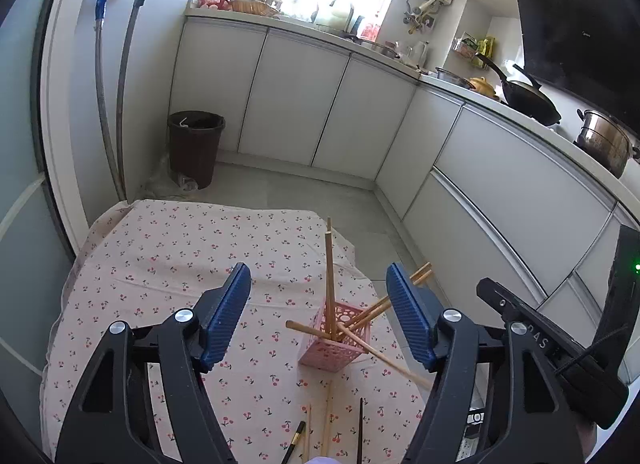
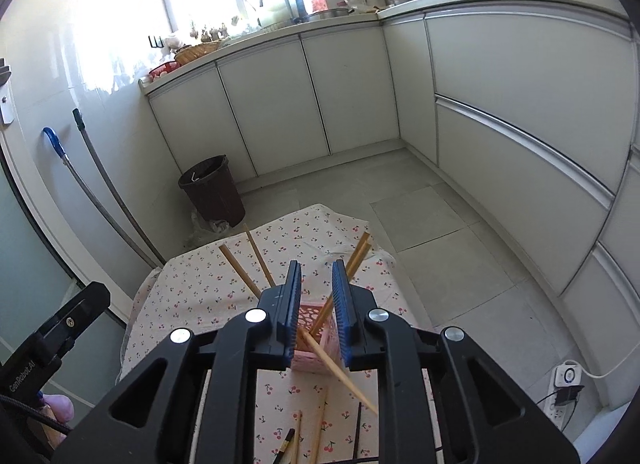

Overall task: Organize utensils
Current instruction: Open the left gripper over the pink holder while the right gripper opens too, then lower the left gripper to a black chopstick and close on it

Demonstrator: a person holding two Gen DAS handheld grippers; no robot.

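Pink and perforated, the square plastic utensil basket stands upright near the right edge of our small table, on a pale cloth printed with red cherries. Several light wooden chopsticks stick out of the basket at different angles: one nearly upright, two leaning away to the right, one slanting low toward us over the rim. More chopsticks, some wooden and some dark, lie flat on the cloth just in front of the basket.

We hold the left gripper above the table with its blue ribbed pads wide apart and nothing between them; the basket shows in the gap beyond. Our right gripper hovers over the basket with its pads only narrowly apart. Chopsticks cross the slit from this view, but we cannot tell whether either pad touches one.
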